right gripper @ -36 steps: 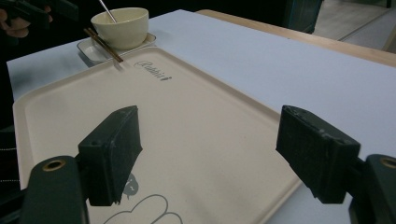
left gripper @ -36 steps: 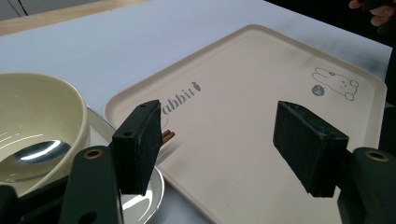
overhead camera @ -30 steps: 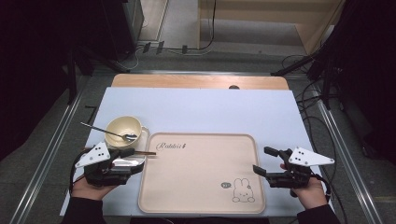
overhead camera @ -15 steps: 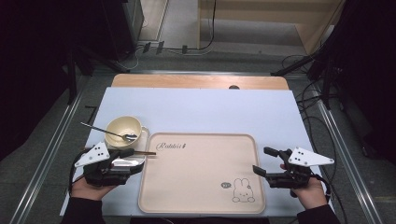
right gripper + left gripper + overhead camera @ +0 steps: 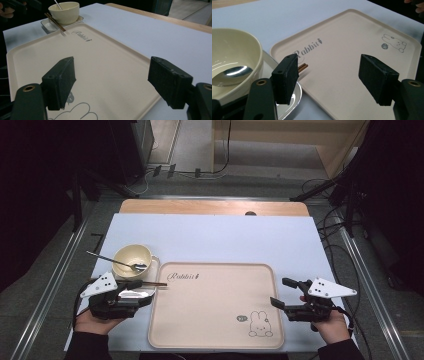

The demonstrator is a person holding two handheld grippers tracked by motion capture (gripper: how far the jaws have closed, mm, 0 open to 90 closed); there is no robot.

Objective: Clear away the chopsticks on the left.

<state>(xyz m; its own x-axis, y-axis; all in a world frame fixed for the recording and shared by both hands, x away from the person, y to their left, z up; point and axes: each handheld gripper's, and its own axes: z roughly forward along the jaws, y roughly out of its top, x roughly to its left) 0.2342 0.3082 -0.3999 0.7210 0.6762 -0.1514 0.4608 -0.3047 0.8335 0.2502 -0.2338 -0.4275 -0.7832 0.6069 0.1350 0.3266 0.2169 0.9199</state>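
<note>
A beige tray (image 5: 210, 295) with a rabbit drawing lies at the table's front centre. Left of it a cream bowl (image 5: 131, 258) holding a metal spoon (image 5: 114, 261) stands on a small white dish (image 5: 153, 268). Brown chopsticks (image 5: 156, 283) rest across the dish with their tips over the tray's edge. My left gripper (image 5: 142, 293) is open, low over the dish's near end; in its own view the chopstick tips (image 5: 302, 67) show just past its left jaw. My right gripper (image 5: 282, 292) is open at the tray's right edge, with nothing between its jaws (image 5: 115, 83).
A pale blue mat (image 5: 225, 240) covers the table, with a wooden strip (image 5: 210, 207) along the far edge. Cables and dark stands lie on the floor beyond. The bowl (image 5: 65, 11) and chopsticks (image 5: 55, 22) sit far across the tray in the right gripper view.
</note>
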